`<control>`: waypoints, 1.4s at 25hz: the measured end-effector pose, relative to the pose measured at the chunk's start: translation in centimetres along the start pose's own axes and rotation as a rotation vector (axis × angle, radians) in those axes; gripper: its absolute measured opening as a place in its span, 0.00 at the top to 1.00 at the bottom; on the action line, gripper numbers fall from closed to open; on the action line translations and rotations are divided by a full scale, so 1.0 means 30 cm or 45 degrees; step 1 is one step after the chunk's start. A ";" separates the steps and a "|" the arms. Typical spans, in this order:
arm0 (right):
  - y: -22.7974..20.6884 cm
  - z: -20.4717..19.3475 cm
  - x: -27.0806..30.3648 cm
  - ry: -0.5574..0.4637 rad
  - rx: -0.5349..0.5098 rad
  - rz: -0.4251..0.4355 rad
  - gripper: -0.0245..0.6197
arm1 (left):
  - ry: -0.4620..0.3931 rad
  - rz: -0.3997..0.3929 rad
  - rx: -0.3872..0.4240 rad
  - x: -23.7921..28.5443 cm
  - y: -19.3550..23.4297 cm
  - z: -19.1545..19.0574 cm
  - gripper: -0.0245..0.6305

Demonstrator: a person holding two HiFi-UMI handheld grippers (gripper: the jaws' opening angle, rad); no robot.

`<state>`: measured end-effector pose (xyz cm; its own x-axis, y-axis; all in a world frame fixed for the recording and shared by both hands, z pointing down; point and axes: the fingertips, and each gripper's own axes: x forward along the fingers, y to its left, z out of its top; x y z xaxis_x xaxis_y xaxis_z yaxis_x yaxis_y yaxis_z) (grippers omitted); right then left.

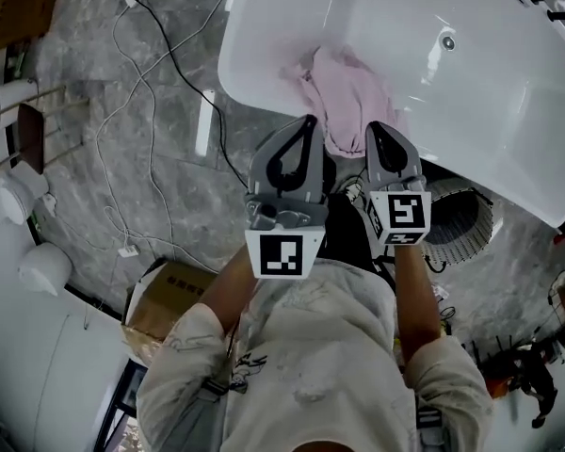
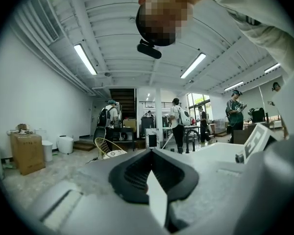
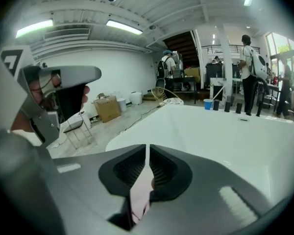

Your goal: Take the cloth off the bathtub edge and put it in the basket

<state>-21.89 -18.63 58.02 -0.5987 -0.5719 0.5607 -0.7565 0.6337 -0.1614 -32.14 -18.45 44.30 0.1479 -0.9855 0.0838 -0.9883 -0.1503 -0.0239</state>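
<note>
While the pink cloth [image 1: 344, 97] lies draped over the bathtub [image 1: 480, 83] edge at upper centre, we hold both grippers just below it. The left gripper [image 1: 308, 121] has its fingers closed and empty beside the cloth. The right gripper [image 1: 371, 130] also has its fingers closed, at the cloth's lower edge. The basket [image 1: 460, 222] sits at lower right.

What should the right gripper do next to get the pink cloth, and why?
Probably open the jaws of the right gripper. They are shut with nothing pinched, and they hang over the pink cloth draped on the bathtub edge. Closed jaws could only poke it. The cloth is not yet in the basket.
</note>
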 end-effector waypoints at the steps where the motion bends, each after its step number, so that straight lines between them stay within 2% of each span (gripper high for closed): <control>1: 0.008 -0.038 0.023 0.032 0.000 0.019 0.90 | 0.008 -0.005 -0.001 -0.002 -0.001 -0.024 0.96; 5: 0.036 -0.183 0.096 0.162 -0.029 0.065 0.84 | 0.062 -0.040 -0.012 -0.013 -0.009 -0.120 0.96; 9: 0.077 -0.312 0.153 0.295 -0.090 0.151 0.67 | 0.086 -0.044 -0.030 -0.017 -0.004 -0.173 0.96; 11: 0.091 -0.371 0.171 0.365 -0.148 0.174 0.54 | 0.102 -0.044 -0.043 -0.020 -0.004 -0.196 0.96; 15: 0.071 -0.482 0.220 0.502 -0.296 0.154 0.34 | 0.134 -0.062 -0.053 -0.015 -0.010 -0.246 0.96; 20: 0.042 -0.598 0.293 0.653 -0.515 0.143 0.24 | 0.163 -0.070 -0.085 -0.010 -0.010 -0.289 0.96; 24: 0.045 -0.645 0.348 0.733 -0.621 0.189 0.23 | 0.161 -0.006 -0.154 0.013 0.024 -0.286 0.96; 30: 0.045 -0.694 0.376 0.819 -0.706 0.227 0.23 | 0.142 0.042 -0.165 0.015 0.064 -0.272 0.96; 35: 0.054 -0.697 0.362 0.831 -0.878 0.283 0.44 | 0.167 0.052 -0.167 0.005 0.082 -0.293 0.96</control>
<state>-24.13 -12.92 80.83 -0.2884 -0.1329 0.9482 -0.1993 0.9770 0.0763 -34.87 -18.28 53.02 0.1101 -0.9705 0.2146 -0.9909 -0.0904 0.0994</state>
